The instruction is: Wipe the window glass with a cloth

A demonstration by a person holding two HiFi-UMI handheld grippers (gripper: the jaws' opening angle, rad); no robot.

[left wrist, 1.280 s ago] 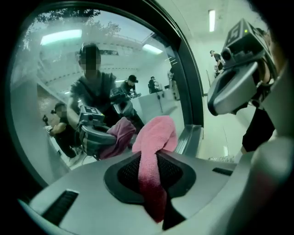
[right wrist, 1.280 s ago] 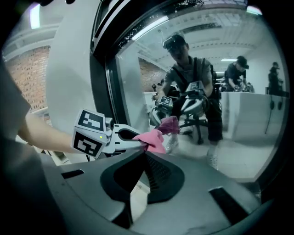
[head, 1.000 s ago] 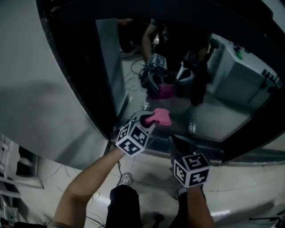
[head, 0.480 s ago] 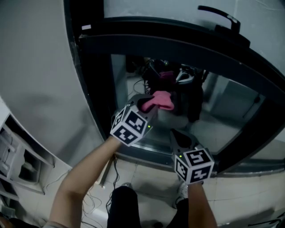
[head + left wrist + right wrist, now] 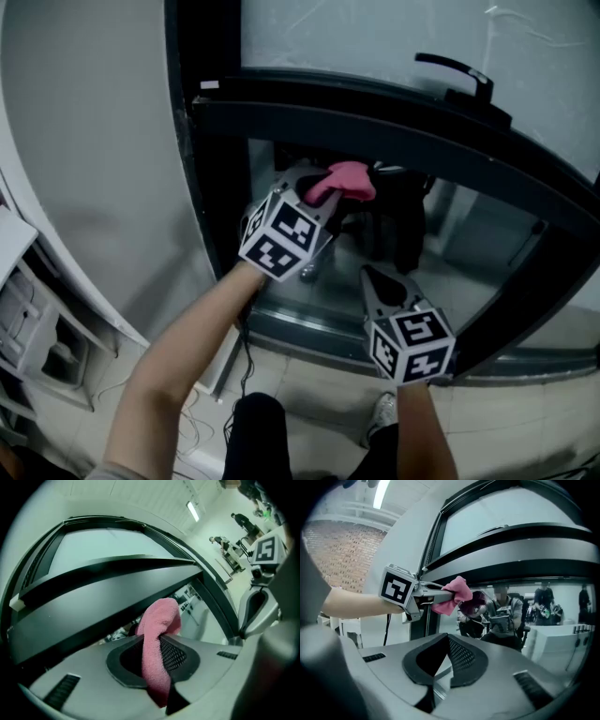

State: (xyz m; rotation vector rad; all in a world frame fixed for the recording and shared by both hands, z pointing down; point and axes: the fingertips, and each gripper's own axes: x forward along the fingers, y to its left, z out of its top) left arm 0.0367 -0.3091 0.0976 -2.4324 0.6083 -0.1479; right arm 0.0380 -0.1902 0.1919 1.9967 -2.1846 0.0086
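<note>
A pink cloth (image 5: 343,179) is clamped in my left gripper (image 5: 319,190), which is shut on it and holds it against the top of the lower window glass (image 5: 459,234), just under the black crossbar (image 5: 375,122). In the left gripper view the cloth (image 5: 158,634) runs up between the jaws and folds over their tips. My right gripper (image 5: 380,281) hangs lower and to the right, near the bottom of the pane, shut and empty (image 5: 440,660). From the right gripper view I see the left gripper (image 5: 423,590) with the cloth (image 5: 452,595) touching the glass.
A black window frame (image 5: 192,187) borders the pane on the left, beside a grey wall (image 5: 84,141). A black handle (image 5: 457,73) sits on the upper frosted pane. The glass reflects a seated person (image 5: 506,616). White shelving (image 5: 23,309) stands at lower left.
My left gripper has carried the pink cloth up the glass to just under the crossbar. The head view has tilted upward. The right gripper has stayed low and shut.
</note>
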